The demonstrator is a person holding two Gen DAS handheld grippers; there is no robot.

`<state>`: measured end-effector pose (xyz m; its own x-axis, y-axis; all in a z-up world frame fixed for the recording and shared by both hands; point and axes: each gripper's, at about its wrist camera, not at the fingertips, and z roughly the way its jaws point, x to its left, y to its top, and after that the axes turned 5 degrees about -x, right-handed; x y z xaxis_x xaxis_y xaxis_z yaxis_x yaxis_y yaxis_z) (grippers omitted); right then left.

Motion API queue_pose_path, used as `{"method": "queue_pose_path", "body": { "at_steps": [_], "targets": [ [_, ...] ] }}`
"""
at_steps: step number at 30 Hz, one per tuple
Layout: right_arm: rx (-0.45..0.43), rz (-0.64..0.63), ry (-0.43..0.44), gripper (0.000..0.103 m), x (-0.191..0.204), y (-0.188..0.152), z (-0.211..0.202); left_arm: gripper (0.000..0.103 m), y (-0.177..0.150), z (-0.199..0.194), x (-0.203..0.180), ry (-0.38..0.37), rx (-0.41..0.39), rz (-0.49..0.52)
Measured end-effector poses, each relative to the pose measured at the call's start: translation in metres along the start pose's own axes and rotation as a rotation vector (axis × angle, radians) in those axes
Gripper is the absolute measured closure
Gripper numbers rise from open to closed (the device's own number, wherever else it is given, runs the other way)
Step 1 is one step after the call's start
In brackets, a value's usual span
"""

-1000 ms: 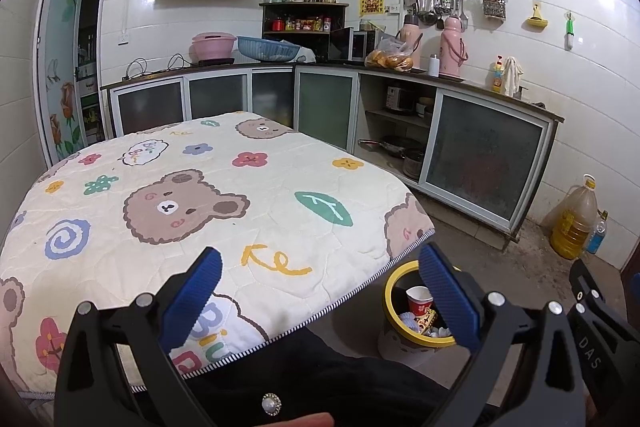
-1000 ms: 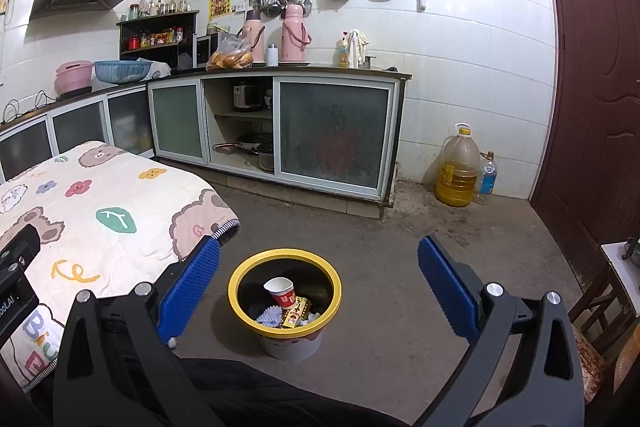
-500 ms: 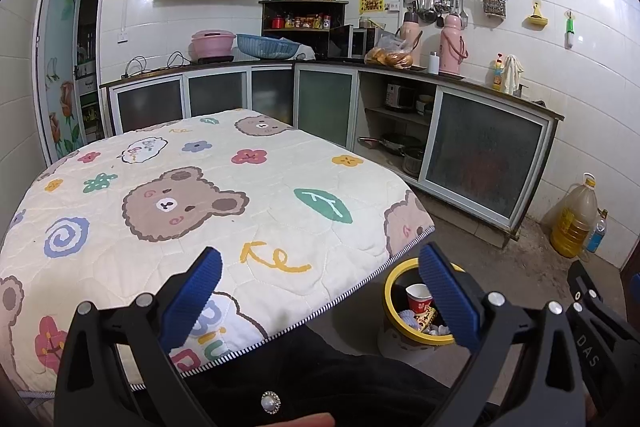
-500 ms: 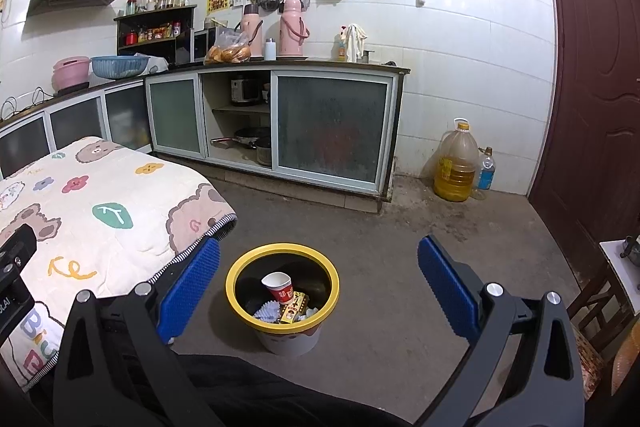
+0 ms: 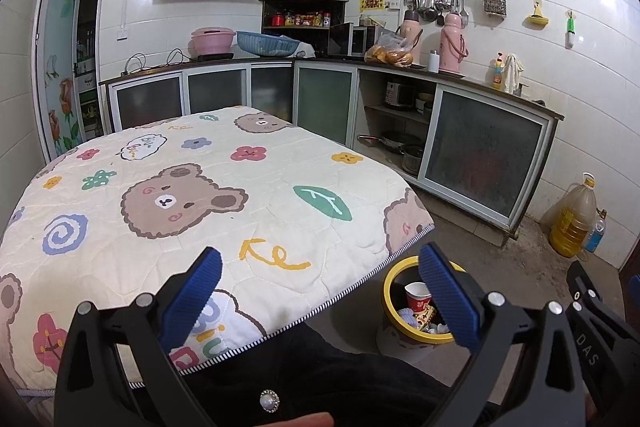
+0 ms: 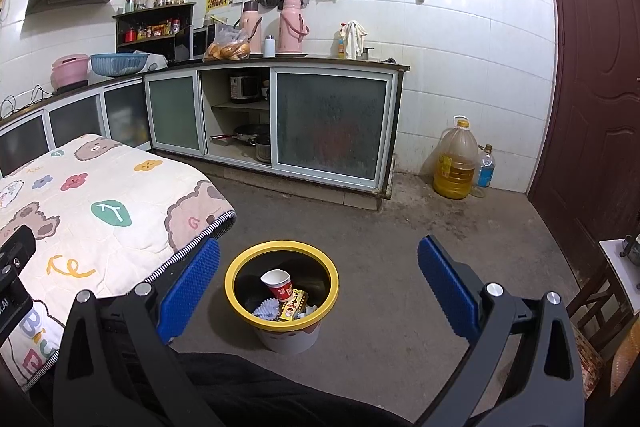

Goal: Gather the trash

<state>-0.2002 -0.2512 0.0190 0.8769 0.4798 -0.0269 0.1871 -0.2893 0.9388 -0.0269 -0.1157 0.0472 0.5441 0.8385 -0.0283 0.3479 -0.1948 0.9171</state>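
Note:
A white waste bin with a yellow rim (image 6: 332, 277) stands on the floor beside the table; it also shows in the left wrist view (image 5: 388, 285). Inside lie a red-and-white paper cup (image 6: 278, 283), a yellow wrapper (image 6: 294, 305) and white paper scraps. My right gripper (image 6: 319, 285) is open and empty above the bin. My left gripper (image 5: 320, 297) is open and empty over the near edge of the table, which is covered by a bear-print quilt (image 5: 192, 195).
Kitchen cabinets (image 6: 328, 127) run along the far wall, with pans on an open shelf. An oil jug (image 6: 454, 163) and a small bottle stand by a dark red door (image 6: 592, 67). A wooden chair (image 6: 596, 319) is at the right.
Both views have shifted slightly; the bin sits a little lower and closer in the right wrist view. Both grippers stay open and empty.

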Motion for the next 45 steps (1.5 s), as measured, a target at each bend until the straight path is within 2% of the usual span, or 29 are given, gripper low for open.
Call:
{"method": "queue_pose_path", "body": {
  "at_steps": [45],
  "targets": [
    [0.031, 0.011, -0.008, 0.008, 0.0005, -0.0019, 0.0053, 0.008, -0.0037, 0.0038, -0.0063, -0.031, 0.033, 0.015]
  ]
}}
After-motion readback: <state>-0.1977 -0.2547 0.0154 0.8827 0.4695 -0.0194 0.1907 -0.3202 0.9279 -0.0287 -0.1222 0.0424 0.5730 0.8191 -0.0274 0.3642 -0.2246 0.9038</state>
